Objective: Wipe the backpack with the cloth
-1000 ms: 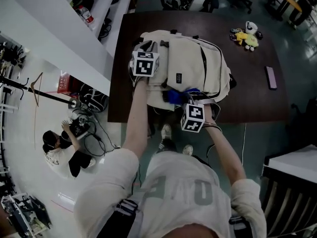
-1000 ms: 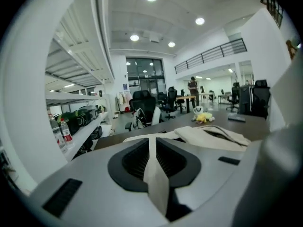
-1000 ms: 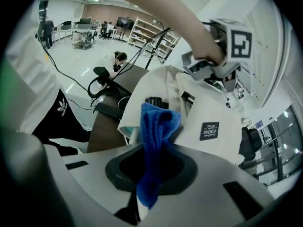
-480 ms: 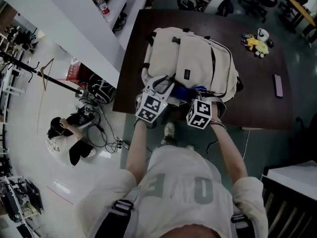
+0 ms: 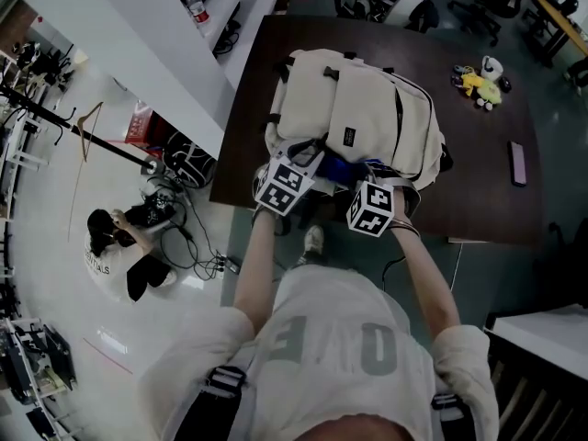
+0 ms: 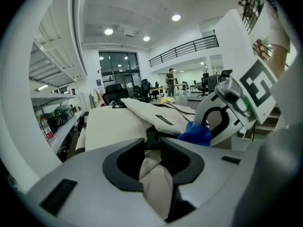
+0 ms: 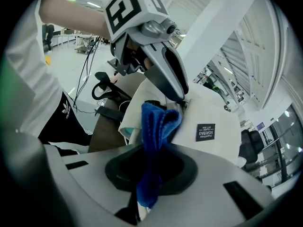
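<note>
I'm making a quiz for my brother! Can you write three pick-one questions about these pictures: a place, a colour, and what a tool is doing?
1. Where is the backpack? A) on the floor B) on the dark table C) on a chair
2. What colour is the cloth? A) red B) yellow C) blue
3. What is the right tool doing? A) pinching the cloth B) open and empty C) holding a phone

1 B: the head view shows it on the dark table.
2 C: it is blue in both gripper views.
3 A: the cloth is squeezed between its jaws.
</note>
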`<state>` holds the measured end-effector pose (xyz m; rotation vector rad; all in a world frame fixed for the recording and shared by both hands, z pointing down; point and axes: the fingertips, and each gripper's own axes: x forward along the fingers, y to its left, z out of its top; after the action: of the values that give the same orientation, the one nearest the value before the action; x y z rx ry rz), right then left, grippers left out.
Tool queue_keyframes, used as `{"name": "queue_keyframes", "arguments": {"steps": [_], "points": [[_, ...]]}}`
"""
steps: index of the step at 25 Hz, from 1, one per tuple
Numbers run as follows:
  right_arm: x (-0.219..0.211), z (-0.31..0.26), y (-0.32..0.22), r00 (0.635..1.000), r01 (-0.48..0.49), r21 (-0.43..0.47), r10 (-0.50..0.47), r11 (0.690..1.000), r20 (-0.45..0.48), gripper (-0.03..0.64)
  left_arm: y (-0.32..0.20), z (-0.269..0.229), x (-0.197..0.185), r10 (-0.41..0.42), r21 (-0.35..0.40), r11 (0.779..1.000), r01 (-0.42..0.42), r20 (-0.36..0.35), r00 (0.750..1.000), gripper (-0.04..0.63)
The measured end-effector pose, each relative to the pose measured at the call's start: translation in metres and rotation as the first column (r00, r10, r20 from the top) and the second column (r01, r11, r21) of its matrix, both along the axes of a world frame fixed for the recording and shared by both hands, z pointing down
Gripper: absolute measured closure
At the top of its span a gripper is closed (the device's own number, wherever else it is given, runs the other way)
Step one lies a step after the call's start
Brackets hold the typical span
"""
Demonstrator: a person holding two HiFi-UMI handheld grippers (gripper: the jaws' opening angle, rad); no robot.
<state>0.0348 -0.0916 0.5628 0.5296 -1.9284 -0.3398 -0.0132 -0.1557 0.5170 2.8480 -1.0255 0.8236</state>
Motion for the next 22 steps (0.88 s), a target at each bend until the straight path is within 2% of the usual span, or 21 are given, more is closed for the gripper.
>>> {"name": "queue_keyframes", "arguments": {"steps": [4,7,9,12,15,17,18,19,20,22], "points": [[0.001,0.004,0.000,1.000,0.006,-0.005,-0.006,1.000,0.000,0.579,-0.001,0.001,0.004,0.007,-0.113,0.994,-0.008,-0.011,1.000,0.483],[0.001,0.005,-0.001,1.000,0.013,-0.011,-0.013,1.000,0.002,0.578,-0.001,0.006,0.007,0.023,-0.183,0.983,-0.026,-0.017,1.000,0.449],[0.001,0.005,-0.002,1.000,0.017,-0.013,-0.017,1.000,0.003,0.578,-0.002,0.009,0.009,0.036,-0.207,0.978,-0.036,-0.005,0.999,0.446],[0.001,0.006,-0.003,1.000,0.022,-0.016,-0.022,1.000,0.003,0.579,-0.007,0.012,0.008,0.010,-0.226,0.974,-0.007,0.009,1.000,0.448],[-0.001,0.007,-0.005,1.000,0.021,-0.021,-0.021,1.000,0.012,0.578,-0.010,0.010,0.007,-0.007,-0.251,0.968,0.023,0.065,0.998,0.473],[-0.002,0.007,-0.005,1.000,0.022,-0.025,-0.021,0.999,0.022,0.578,-0.011,-0.003,0.003,-0.006,-0.188,0.982,0.026,0.109,0.994,0.479],[-0.001,0.006,-0.005,0.999,0.023,-0.026,-0.022,0.999,0.026,0.578,-0.013,-0.013,0.002,-0.006,-0.131,0.991,0.023,0.132,0.991,0.480],[-0.001,0.006,-0.005,0.999,0.023,-0.026,-0.022,0.999,0.029,0.578,-0.017,-0.023,0.002,-0.004,-0.069,0.998,0.015,0.155,0.988,0.511],[0.000,0.006,-0.006,0.999,0.022,-0.024,-0.021,0.999,0.029,0.579,-0.023,-0.031,0.003,0.002,-0.013,1.000,0.000,0.181,0.983,0.540],[0.000,0.008,-0.009,0.999,0.018,-0.024,-0.018,1.000,0.028,0.578,-0.037,-0.033,0.007,0.015,0.040,0.999,-0.025,0.236,0.972,0.540]]}}
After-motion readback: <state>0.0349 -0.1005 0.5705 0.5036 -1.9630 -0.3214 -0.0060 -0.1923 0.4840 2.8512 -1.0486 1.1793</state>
